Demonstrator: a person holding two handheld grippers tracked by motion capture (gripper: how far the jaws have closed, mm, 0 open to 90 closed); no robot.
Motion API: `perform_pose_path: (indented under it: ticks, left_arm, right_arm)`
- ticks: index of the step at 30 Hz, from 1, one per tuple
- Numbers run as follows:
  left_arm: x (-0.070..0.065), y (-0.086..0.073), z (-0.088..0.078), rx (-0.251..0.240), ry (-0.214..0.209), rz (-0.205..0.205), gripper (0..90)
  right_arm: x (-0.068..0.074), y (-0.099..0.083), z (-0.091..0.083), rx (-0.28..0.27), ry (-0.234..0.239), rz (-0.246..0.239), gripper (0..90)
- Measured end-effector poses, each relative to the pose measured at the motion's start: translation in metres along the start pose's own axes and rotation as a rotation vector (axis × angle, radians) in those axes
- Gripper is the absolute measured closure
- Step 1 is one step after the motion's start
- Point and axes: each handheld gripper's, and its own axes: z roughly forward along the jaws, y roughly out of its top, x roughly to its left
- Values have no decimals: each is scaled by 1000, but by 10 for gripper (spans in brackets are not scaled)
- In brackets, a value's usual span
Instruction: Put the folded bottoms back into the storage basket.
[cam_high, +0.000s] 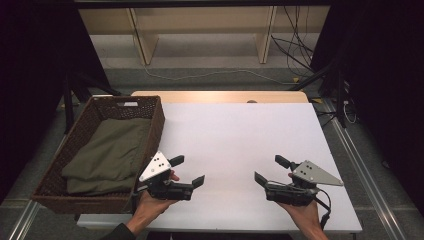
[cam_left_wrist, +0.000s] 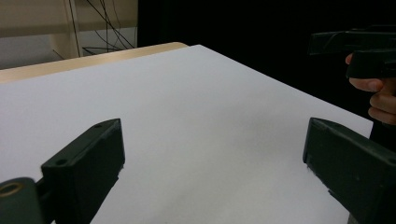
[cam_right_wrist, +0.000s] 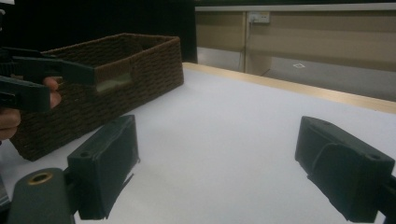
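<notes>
Both tools — left (cam_high: 190, 171), right (cam_high: 270, 169) — wide, empty over tabletop (cam_high: 235, 135); cloth (cam_high: 107, 152) in basket (cam_high: 156, 117) likely soft, light — pinch a top fold.

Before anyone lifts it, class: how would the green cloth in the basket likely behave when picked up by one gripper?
The green cloth would probably hang floppy: it lies in soft folds, sagging to the basket. It looks light, being thin fabric. Pinched at one edge, its folds would likely fall open, so both open grippers, left and right, may be needed.
</notes>
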Motion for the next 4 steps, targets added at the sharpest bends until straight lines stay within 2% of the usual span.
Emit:
perform_pose_path:
  ticks: [4]
  left_arm:
    - [0, 0, 0, 0, -1, -2, 53]
  right_arm:
    - [-1, 0, 0, -4, 0, 3, 143]
